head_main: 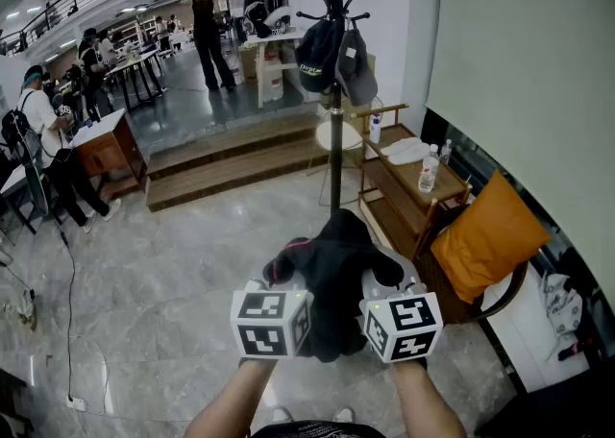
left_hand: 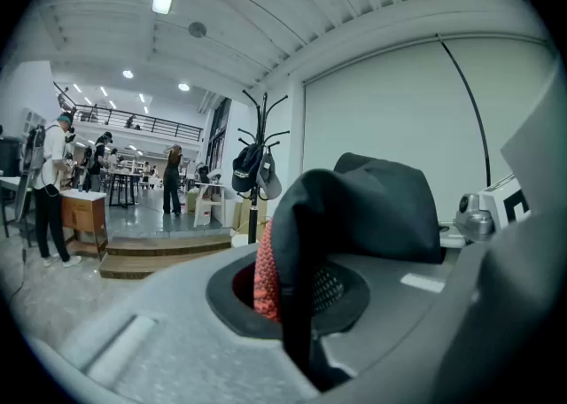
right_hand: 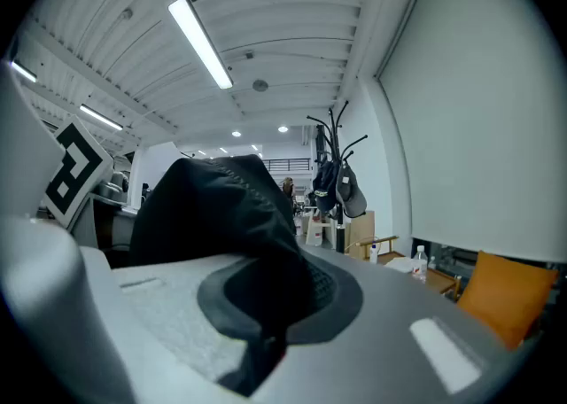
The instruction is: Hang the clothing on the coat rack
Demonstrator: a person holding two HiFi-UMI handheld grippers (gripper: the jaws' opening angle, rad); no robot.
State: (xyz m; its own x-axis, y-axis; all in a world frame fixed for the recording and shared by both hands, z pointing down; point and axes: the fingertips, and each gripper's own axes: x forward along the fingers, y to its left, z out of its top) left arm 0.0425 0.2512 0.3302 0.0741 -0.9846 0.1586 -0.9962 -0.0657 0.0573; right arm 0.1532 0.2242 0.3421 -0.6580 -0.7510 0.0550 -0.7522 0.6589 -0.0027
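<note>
A black garment (head_main: 336,278) with red knit trim hangs bunched between my two grippers, held up in front of me. My left gripper (head_main: 288,278) is shut on its left part, where black cloth (left_hand: 354,207) and the red trim (left_hand: 264,274) are pinched in the jaws. My right gripper (head_main: 380,282) is shut on the right part of the black cloth (right_hand: 226,216). The black coat rack (head_main: 334,71) stands ahead of me beside the white wall, with two caps (head_main: 336,57) hanging from its hooks. The same rack (left_hand: 254,172) stands in the distance, and the right gripper view shows the rack (right_hand: 337,176) too.
A wooden bench (head_main: 408,182) with a water bottle (head_main: 429,169) and white cloth stands right of the rack. An orange cushion (head_main: 485,234) lies on a chair at the right. Wooden steps (head_main: 231,162) run behind the rack. People (head_main: 53,143) stand at desks at the far left.
</note>
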